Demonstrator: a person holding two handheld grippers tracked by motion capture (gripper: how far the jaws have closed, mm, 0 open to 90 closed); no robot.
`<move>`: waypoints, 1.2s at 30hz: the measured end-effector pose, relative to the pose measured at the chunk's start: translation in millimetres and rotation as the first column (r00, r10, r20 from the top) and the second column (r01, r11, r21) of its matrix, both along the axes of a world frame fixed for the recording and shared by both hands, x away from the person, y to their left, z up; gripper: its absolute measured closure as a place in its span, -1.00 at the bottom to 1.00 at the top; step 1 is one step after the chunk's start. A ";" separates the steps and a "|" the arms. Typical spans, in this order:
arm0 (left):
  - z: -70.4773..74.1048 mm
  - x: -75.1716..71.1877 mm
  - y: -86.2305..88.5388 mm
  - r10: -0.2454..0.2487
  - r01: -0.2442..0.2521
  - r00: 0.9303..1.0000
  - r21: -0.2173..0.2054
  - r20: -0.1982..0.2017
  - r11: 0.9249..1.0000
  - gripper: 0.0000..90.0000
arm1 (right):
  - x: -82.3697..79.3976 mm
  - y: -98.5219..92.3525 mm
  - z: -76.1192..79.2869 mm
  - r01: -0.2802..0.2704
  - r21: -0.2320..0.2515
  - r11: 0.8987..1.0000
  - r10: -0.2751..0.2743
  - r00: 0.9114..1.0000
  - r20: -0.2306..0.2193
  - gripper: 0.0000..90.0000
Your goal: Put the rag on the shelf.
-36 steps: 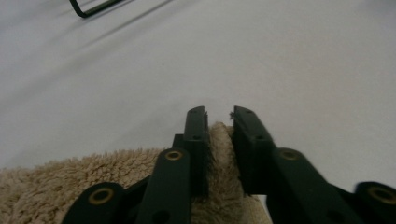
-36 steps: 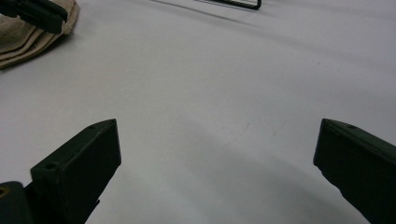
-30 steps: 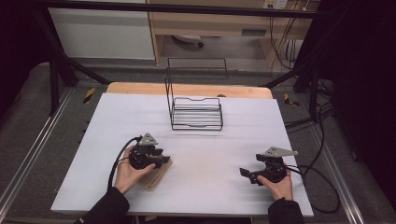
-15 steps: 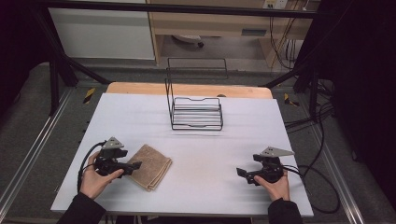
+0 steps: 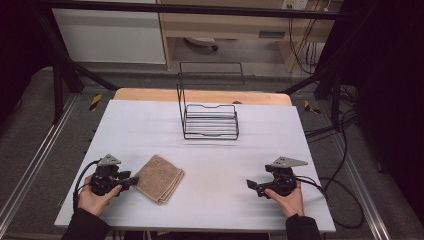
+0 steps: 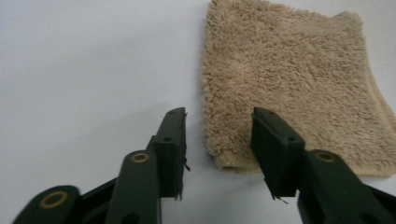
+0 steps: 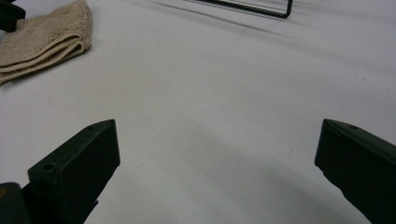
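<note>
1. Under both sets of fingers lies the white worktop (image 5: 210, 160), the largest thing in view; it carries everything else, and the stretch between the two grippers is bare white surface.
2. Well beyond the fingers of both grippers, toward the far edge of the worktop, stands a black wire rack (image 5: 210, 117) with a tall back frame and a slatted base. It sits apart from the towel and from both grippers, and nothing lies between it and them. In the right gripper view a bit of its base wire (image 7: 261, 9) shows at the top edge.
3. Just ahead of the left gripper's fingers lies a folded tan towel (image 5: 159, 177), flat on the worktop, its layered edges turned toward the right gripper. In the left gripper view the towel (image 6: 289, 79) has its near corner reaching into the gap between the fingers; one finger stands over the towel's edge, the other over bare worktop beside it.
4. Left gripper (image 5: 131, 180): its fingers are partly open and have just been closing, with the towel's corner between them but not pinched; the pads do not press on the cloth.
5. Right gripper (image 5: 251, 185): held low over the worktop, well apart from the towel, its fingers spread wide with nothing between them but bare surface, and nothing in their way.
</note>
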State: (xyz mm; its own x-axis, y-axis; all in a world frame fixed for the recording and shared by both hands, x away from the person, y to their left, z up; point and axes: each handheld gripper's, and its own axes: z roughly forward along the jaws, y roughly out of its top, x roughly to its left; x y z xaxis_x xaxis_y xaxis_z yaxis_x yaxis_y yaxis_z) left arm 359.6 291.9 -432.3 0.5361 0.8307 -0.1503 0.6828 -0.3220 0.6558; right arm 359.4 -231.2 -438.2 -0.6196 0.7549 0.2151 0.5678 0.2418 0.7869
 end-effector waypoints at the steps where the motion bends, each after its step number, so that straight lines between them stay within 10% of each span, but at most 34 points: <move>1: -0.8 -0.2 0.7 -0.003 0.003 1.000 -0.011 -0.006 1.000 0.25 | 0.0 0.0 0.0 0.000 0.000 1.000 0.000 1.000 0.000 -0.99; 19: -6.6 -3.0 -9.1 -0.034 0.034 0.998 -0.001 -0.044 0.999 0.73 | 12.2 93.3 14.8 -0.048 -0.010 0.999 0.048 0.999 0.021 -0.90; 36: -6.3 -5.8 -16.0 -0.044 0.045 0.999 0.062 -0.016 0.997 0.77 | 40.4 195.0 7.4 -0.094 0.000 0.996 0.094 0.995 -0.031 -0.48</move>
